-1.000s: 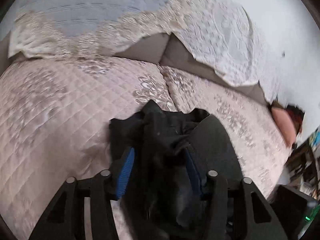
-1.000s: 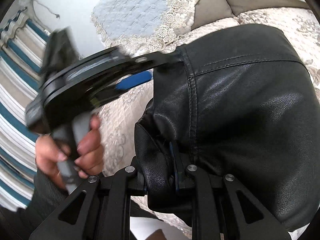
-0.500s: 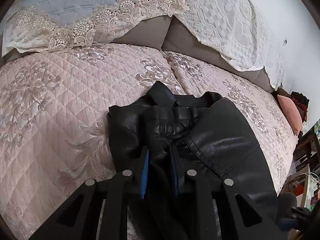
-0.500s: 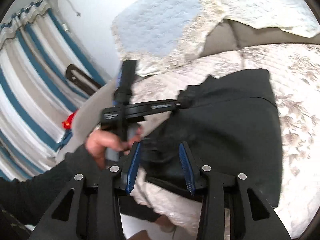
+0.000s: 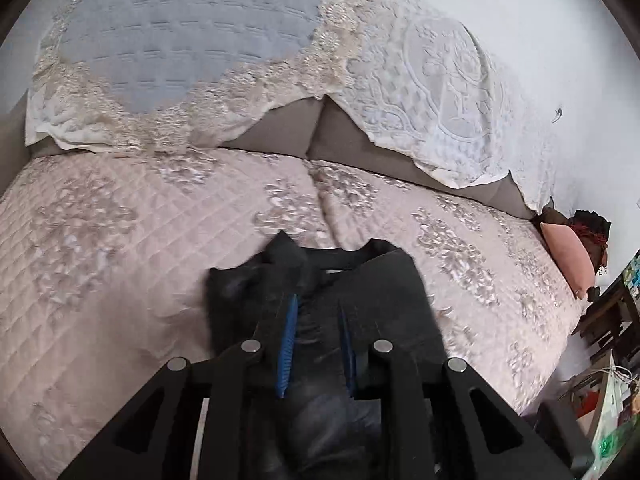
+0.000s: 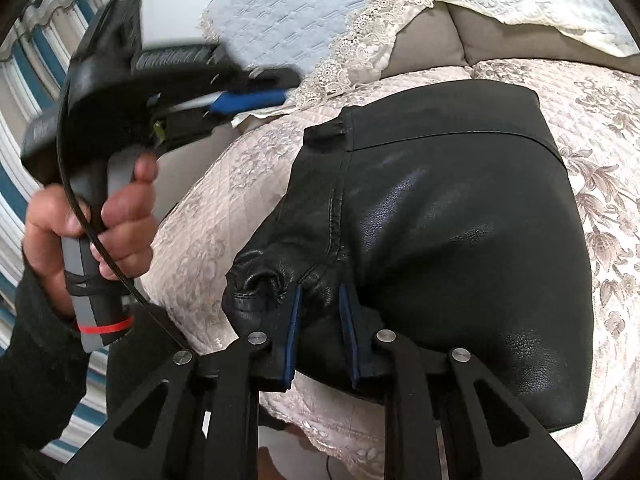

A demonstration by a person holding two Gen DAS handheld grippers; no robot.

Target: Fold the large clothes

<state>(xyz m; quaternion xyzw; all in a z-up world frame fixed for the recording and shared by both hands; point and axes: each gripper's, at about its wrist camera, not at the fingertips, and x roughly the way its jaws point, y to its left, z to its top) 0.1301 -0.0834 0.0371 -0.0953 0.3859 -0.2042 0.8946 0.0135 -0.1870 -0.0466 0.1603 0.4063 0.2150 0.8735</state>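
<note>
A black leather garment (image 5: pixel 384 292) (image 6: pixel 460 220) lies folded on a quilted beige bedcover (image 5: pixel 120 260). In the left wrist view my left gripper (image 5: pixel 317 308) stands narrow over the garment's near part, its blue pads pinching a ridge of leather. The right wrist view shows that left gripper (image 6: pixel 260 92) blurred at the upper left, held by a person's hand (image 6: pixel 120 216); no leather shows in it there. My right gripper (image 6: pixel 320 292) is at the garment's crumpled near-left corner. Its jaws are closing, and the pads press on a bunch of leather.
Two lace-edged pillows (image 5: pixel 180 40) (image 5: pixel 440 80) lean against the grey headboard at the back. A pink cushion (image 5: pixel 568 256) and cluttered furniture (image 5: pixel 608 320) are at the bed's right. A striped curtain (image 6: pixel 16 120) hangs to the left. The bed's edge lies just under my right gripper.
My left gripper narrowed from wide onto the leather and rose a little. My right gripper let go, opened wider, then narrowed again on the garment's near-left corner.
</note>
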